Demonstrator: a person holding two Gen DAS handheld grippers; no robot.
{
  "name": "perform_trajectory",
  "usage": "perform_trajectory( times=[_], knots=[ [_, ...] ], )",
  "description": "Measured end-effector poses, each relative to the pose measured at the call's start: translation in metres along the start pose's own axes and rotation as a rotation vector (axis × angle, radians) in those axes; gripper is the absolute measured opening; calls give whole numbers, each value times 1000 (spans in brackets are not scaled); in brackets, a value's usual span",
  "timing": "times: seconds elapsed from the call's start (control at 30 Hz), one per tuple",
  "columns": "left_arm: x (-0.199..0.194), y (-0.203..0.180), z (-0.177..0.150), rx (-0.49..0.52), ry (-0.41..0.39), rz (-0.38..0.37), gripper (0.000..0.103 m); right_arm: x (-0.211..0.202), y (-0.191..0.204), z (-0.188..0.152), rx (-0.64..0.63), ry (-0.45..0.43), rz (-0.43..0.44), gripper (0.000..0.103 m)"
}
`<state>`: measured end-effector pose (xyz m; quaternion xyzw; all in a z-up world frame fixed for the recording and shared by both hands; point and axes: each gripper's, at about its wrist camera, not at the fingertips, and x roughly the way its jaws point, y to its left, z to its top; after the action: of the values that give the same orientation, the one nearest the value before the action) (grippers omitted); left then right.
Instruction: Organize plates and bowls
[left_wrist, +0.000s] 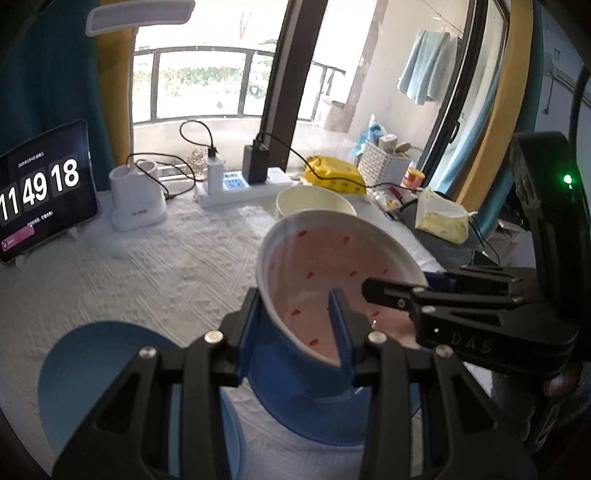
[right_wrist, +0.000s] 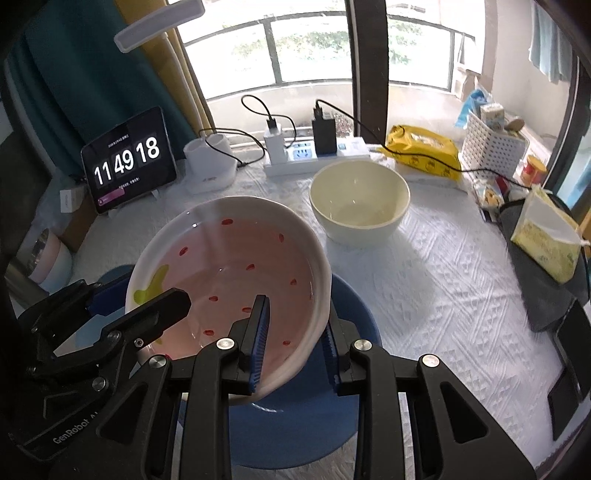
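Note:
A pink bowl (left_wrist: 314, 258) (right_wrist: 240, 258) with red seed marks and a white rim is held by both grippers at opposite sides. My left gripper (left_wrist: 295, 326) is shut on its near rim, one blue pad inside the bowl and one outside. My right gripper (right_wrist: 293, 347) is shut on the rim the same way and also shows as the right gripper (left_wrist: 402, 295) from the side. The bowl hangs tilted over a blue plate (right_wrist: 354, 317) (left_wrist: 317, 413). A second blue plate (left_wrist: 92, 369) lies to the left. An empty cream bowl (right_wrist: 358, 199) (left_wrist: 314, 201) stands behind on the white cloth.
A tablet clock (right_wrist: 127, 160) leans at the back left beside a white lamp base (right_wrist: 210, 170). A power strip (right_wrist: 314, 155) with chargers and cables, a yellow packet (right_wrist: 424, 147) and a white basket (right_wrist: 491, 144) line the window side. A tissue pack (right_wrist: 546, 236) sits right.

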<state>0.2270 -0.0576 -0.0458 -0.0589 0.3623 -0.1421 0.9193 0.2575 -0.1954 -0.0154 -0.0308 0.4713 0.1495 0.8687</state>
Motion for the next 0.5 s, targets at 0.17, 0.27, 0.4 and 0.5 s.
perform_trajectory(
  times=[0.17, 0.27, 0.4, 0.5],
  knots=[
    [8, -6, -8, 6, 32, -8, 38, 6, -9, -11, 26, 22, -1, 29],
    [13, -9, -12, 10, 51, -13, 38, 9, -14, -18, 39, 35, -2, 29],
    [20, -13, -20, 14, 76, -15, 38, 14, -20, -24, 51, 54, -5, 29],
    [24, -14, -24, 13, 92, -14, 38, 18, -23, -29, 59, 67, -6, 29]
  ],
)
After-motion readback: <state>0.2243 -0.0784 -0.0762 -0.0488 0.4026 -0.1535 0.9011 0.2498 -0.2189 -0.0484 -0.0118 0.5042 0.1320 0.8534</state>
